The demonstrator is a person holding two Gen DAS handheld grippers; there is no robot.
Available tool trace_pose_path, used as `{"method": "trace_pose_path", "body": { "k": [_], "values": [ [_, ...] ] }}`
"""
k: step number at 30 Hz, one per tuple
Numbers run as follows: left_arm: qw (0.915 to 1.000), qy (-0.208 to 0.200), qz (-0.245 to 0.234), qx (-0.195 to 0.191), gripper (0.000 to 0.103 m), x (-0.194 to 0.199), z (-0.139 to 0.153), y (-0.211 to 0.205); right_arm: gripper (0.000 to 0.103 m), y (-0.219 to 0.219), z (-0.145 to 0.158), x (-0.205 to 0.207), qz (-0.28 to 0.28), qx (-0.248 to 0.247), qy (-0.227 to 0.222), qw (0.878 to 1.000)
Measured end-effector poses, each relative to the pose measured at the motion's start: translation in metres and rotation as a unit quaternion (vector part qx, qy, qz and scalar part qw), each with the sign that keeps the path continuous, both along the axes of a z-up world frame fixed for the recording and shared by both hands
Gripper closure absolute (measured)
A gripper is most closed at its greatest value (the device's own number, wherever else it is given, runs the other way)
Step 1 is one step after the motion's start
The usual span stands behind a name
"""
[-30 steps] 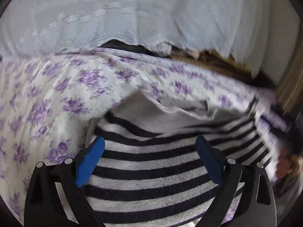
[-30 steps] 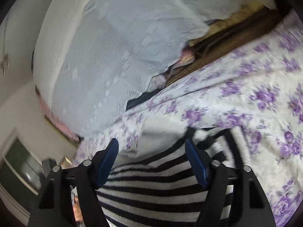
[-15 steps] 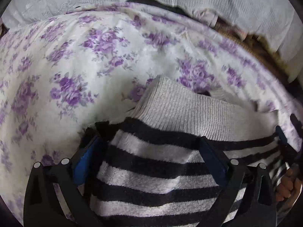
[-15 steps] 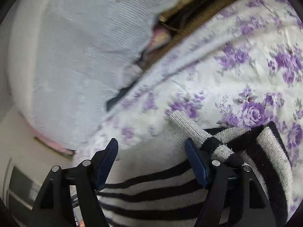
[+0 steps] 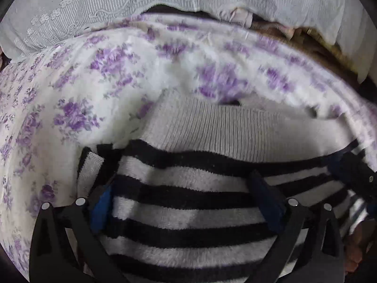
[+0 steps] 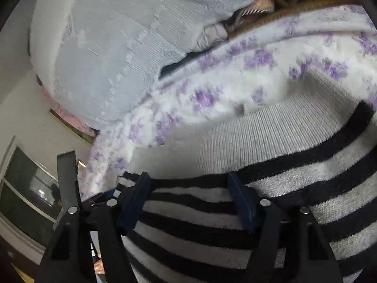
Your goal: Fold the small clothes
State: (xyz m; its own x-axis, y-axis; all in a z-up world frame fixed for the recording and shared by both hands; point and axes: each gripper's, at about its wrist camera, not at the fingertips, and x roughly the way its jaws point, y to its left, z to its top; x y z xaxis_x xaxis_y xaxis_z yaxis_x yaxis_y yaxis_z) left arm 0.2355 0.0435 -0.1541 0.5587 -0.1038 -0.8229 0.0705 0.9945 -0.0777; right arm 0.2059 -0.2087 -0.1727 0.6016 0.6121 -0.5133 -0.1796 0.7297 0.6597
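A fuzzy black-and-white striped garment (image 5: 188,212) with a grey ribbed band (image 5: 212,129) lies on a white blanket with purple flowers (image 5: 94,94). My left gripper (image 5: 183,206) stands wide open low over the stripes. Its blue pads (image 5: 101,210) sit at the garment's left edge and mid-width, and the cloth lies flat between them. In the right wrist view the same garment (image 6: 306,188) and band (image 6: 259,132) fill the lower half. My right gripper (image 6: 189,200) is open over the stripes, which run on past both pads. The right gripper (image 5: 351,172) also shows dark at the left wrist view's right edge.
A pale grey lace-trimmed cloth (image 5: 106,16) hangs behind the blanket, with brown and pink bedding (image 5: 313,42) at its foot. A hand (image 5: 353,261) shows at the lower right. In the right wrist view a dark window (image 6: 26,188) and the pale cloth (image 6: 106,47) are on the left.
Both grippers came down and forward with the striped garment. The grey band, first lifted and rumpled, now lies spread on the flowered blanket, which fills more of each view.
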Motion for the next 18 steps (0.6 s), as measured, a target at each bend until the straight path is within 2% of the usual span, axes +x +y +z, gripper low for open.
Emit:
{"method": "trace_pose_path", "body": {
  "k": [2,5,7,9,10,11,12,13,15,16,18],
  "values": [
    [0.9999,-0.012,0.004,0.001,0.004,-0.008,0.006,0.003,0.03,-0.005,0.008,-0.012,-0.012,0.001,-0.013,1.0],
    [0.9989,-0.038,0.022,0.016,0.004,-0.021,0.019,0.011,0.029,-0.015,0.031,-0.035,-0.043,-0.037,-0.056,0.997],
    [0.9978,-0.051,0.043,0.005,0.004,-0.026,0.027,0.025,0.021,-0.029,0.04,-0.042,-0.068,-0.058,-0.073,0.993],
    [0.9975,-0.04,0.059,0.003,0.004,-0.023,0.022,0.036,0.013,-0.041,0.034,-0.038,-0.088,-0.07,-0.059,0.992],
    [0.9975,-0.012,0.069,0.013,0.004,-0.015,0.009,0.042,0.013,-0.052,0.021,-0.032,-0.105,-0.077,-0.034,0.991],
    [0.9977,0.024,0.063,-0.001,0.004,-0.007,-0.008,0.046,0.026,-0.062,0.003,-0.025,-0.113,-0.073,-0.009,0.991],
    [0.9963,0.031,0.065,-0.048,0.004,-0.008,-0.015,0.058,0.032,-0.068,-0.004,-0.025,-0.116,-0.067,-0.016,0.991],
    [0.995,0.03,0.071,-0.063,0.004,-0.011,-0.01,0.063,0.034,-0.069,-0.003,-0.026,-0.123,-0.068,-0.017,0.99],
    [0.9942,0.031,0.077,-0.068,0.005,-0.021,-0.001,0.068,0.031,-0.069,0.008,-0.037,-0.126,-0.064,-0.023,0.99],
    [0.9944,0.02,0.079,-0.067,0.005,-0.027,0.003,0.068,0.03,-0.069,0.016,-0.051,-0.132,-0.061,-0.044,0.988],
    [0.9951,0.001,0.081,-0.057,0.005,-0.043,0.014,0.066,0.03,-0.068,0.024,-0.068,-0.129,-0.061,-0.056,0.988]
  ]
}}
